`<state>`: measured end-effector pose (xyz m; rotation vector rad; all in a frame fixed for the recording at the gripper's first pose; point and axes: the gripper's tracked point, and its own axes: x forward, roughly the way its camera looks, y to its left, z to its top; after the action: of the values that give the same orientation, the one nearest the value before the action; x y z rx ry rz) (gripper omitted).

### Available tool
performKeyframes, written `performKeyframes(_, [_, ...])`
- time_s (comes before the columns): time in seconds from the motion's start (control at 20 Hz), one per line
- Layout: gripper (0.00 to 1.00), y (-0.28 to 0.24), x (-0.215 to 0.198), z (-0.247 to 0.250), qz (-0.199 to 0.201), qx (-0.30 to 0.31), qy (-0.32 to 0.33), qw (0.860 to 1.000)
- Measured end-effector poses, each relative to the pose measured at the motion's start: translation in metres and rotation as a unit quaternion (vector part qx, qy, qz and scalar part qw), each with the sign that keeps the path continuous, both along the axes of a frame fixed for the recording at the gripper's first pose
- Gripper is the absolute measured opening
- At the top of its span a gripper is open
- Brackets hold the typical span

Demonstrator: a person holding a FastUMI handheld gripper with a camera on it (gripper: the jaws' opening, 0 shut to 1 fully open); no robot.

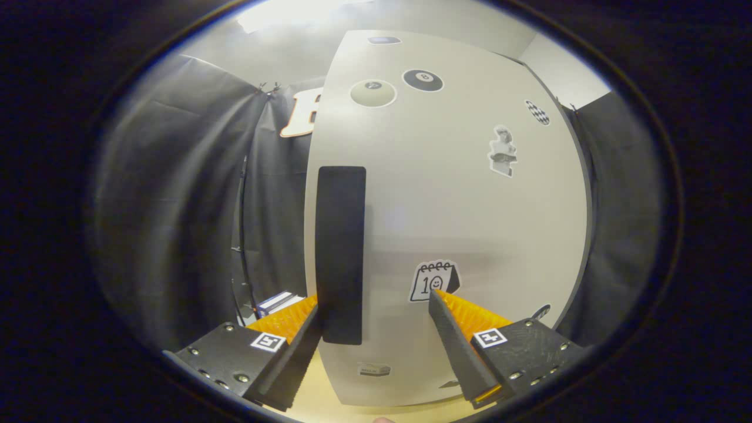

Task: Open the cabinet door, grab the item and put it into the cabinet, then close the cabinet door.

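So the hand-held gripper [376, 308] is spread wide, nothing pinched, right up against the pale cabinet door [470, 205] that takes up the middle of the frame. The door's tall black handle [341, 252] sits center-left, its lower end just inside the left finger. A calendar sticker [433, 281] is by the right fingertip. A small box [281, 302] peeks out at lower left, resting on the light wooden worktop [317, 399].
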<state>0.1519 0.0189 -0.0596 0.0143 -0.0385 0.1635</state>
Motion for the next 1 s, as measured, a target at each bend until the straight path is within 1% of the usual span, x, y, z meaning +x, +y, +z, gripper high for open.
performKeyframes(0.2, [1.00, 0.002, 0.005, 0.001, -0.035, 0.000, -0.007, 0.999])
performKeyframes(0.5, [1.00, -0.001, 0.020, -0.001, -0.058, -0.003, -0.011, 0.998])
performKeyframes(0.8, [1.00, 0.002, 0.013, -0.003, -0.055, 0.001, 0.006, 0.998])
performKeyframes(1.0, [1.00, 0.006, -0.013, 0.006, -0.040, 0.007, 0.004, 0.999])
